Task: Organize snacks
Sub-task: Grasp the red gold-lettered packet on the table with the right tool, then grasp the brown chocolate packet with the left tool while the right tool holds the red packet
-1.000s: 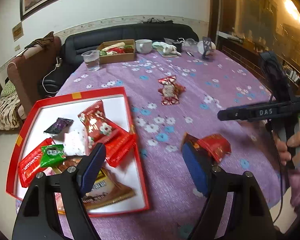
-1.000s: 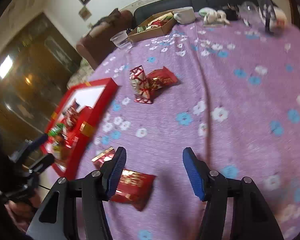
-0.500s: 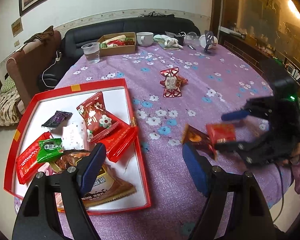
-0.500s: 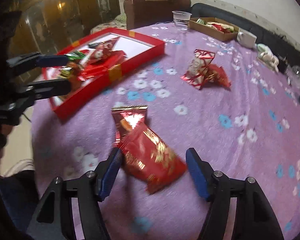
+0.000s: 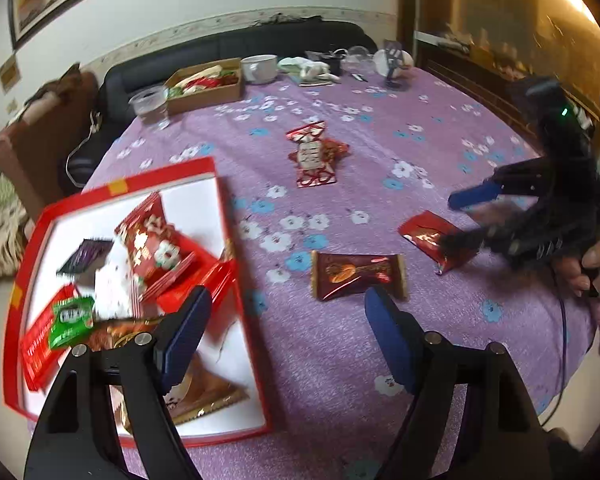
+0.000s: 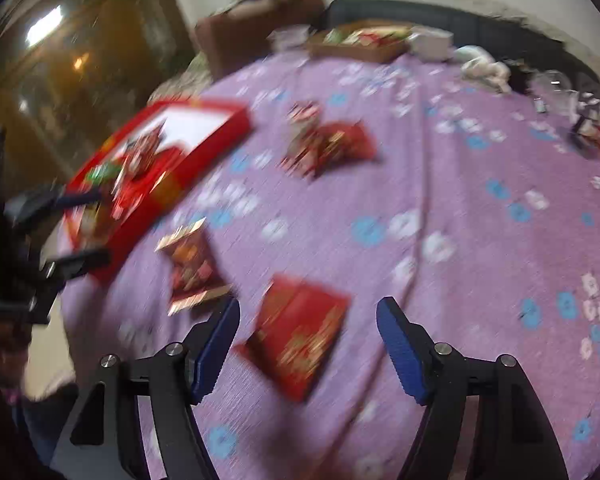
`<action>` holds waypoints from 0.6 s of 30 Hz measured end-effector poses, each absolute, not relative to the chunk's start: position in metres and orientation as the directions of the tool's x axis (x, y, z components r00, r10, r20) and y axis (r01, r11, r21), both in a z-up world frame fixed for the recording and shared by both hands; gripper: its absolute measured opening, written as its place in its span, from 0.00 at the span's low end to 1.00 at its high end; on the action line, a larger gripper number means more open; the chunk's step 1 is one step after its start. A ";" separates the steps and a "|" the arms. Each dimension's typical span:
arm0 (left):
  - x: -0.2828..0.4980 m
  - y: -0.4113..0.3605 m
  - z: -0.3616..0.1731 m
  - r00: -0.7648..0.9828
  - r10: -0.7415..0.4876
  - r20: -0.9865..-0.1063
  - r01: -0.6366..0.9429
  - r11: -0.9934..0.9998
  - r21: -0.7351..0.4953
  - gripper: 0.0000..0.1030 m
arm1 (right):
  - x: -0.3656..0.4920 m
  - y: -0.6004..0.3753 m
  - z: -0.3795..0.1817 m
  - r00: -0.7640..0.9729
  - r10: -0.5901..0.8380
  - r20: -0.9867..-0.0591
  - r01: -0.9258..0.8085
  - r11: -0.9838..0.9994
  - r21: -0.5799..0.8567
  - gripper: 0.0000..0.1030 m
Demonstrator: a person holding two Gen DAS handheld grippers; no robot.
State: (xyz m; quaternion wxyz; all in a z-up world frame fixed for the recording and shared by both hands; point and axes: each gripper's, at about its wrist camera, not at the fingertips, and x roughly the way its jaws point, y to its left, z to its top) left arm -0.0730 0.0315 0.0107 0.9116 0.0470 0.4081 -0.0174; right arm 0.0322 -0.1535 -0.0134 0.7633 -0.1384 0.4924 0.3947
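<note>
Right gripper (image 6: 307, 344) hangs over the purple flowered tablecloth (image 6: 440, 160) with its blue pads spread wide; the jaws have just been opening. A red snack packet (image 6: 300, 336) lies flat on the cloth between the pads, and neither pad presses on it. The right wrist view is blurred, so finer contact at the packet's edges cannot be judged. From the left wrist view the same red snack packet (image 5: 436, 240) sits at the tips of the right gripper (image 5: 466, 218), with a hand (image 5: 588, 264) on its handle.

Left gripper (image 5: 288, 332) has its jaws apart with nothing between them; its left finger hangs over the red tray (image 5: 236, 240) and its right over the cloth. A brown snack packet (image 5: 358, 274) lies on the cloth just beyond its tips, between the tray and the red packet. The tray holds several packets, red, green and dark among them. A further red-and-white packet (image 5: 312, 154) lies mid-table, well apart from the tray. At the far edge stand a cardboard box (image 5: 206, 86), a plastic cup (image 5: 150, 104) and a white mug (image 5: 260, 68).
</note>
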 end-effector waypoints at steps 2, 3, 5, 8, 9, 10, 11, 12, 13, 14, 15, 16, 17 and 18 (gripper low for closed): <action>-0.074 0.027 0.012 0.668 0.008 -0.744 0.081 0.993 0.084 0.77 | 0.026 -0.147 -0.025 0.207 0.407 -0.890 -0.720 0.679 0.144 0.71; -0.074 0.026 0.012 0.666 0.009 -0.746 0.084 0.993 0.087 0.77 | 0.024 -0.144 -0.028 0.231 0.390 -0.891 -0.703 0.701 0.125 0.72; -0.074 0.025 0.011 0.658 0.017 -0.753 0.084 0.992 0.096 0.77 | 0.022 -0.139 -0.028 0.258 0.394 -0.882 -0.677 0.726 0.126 0.69; -0.076 0.027 0.011 0.653 0.030 -0.756 0.087 0.990 0.115 0.77 | 0.015 -0.126 -0.028 0.361 0.314 -0.878 -0.657 0.754 -0.001 0.49; -0.076 0.028 0.012 0.654 0.032 -0.755 0.090 0.989 0.120 0.77 | 0.012 -0.123 -0.028 0.365 0.311 -0.877 -0.659 0.752 -0.007 0.46; -0.077 0.028 0.013 0.656 0.032 -0.754 0.095 0.988 0.125 0.77 | 0.012 -0.123 -0.029 0.369 0.306 -0.878 -0.657 0.754 -0.013 0.46; -0.077 0.028 0.014 0.658 0.033 -0.752 0.100 0.986 0.131 0.77 | 0.013 -0.124 -0.029 0.362 0.310 -0.879 -0.653 0.757 -0.003 0.45; -0.077 0.028 0.014 0.659 0.033 -0.752 0.109 0.984 0.139 0.77 | 0.015 -0.127 -0.028 0.336 0.334 -0.880 -0.646 0.762 0.043 0.43; -0.075 0.027 0.014 0.653 0.023 -0.757 0.130 0.981 0.142 0.77 | 0.017 -0.132 -0.027 0.329 0.354 -0.875 -0.635 0.769 0.073 0.42; -0.074 0.026 0.014 0.647 0.010 -0.763 0.149 0.979 0.139 0.77 | 0.022 -0.138 -0.025 0.333 0.366 -0.869 -0.618 0.780 0.092 0.41; -0.070 0.024 0.014 0.632 -0.019 -0.774 0.191 0.973 0.132 0.77 | 0.028 -0.144 -0.021 0.334 0.377 -0.864 -0.594 0.796 0.117 0.40; -0.067 0.022 0.014 0.621 -0.040 -0.783 0.225 0.966 0.129 0.77 | 0.037 -0.153 -0.018 0.332 0.401 -0.854 -0.563 0.811 0.162 0.40; -0.063 0.019 0.014 0.606 -0.061 -0.793 0.267 0.955 0.131 0.77 | 0.049 -0.164 -0.015 0.328 0.443 -0.834 -0.521 0.822 0.231 0.40; -0.059 0.016 0.014 0.596 -0.069 -0.800 0.306 0.941 0.146 0.77 | 0.055 -0.171 -0.014 0.325 0.469 -0.821 -0.497 0.823 0.274 0.39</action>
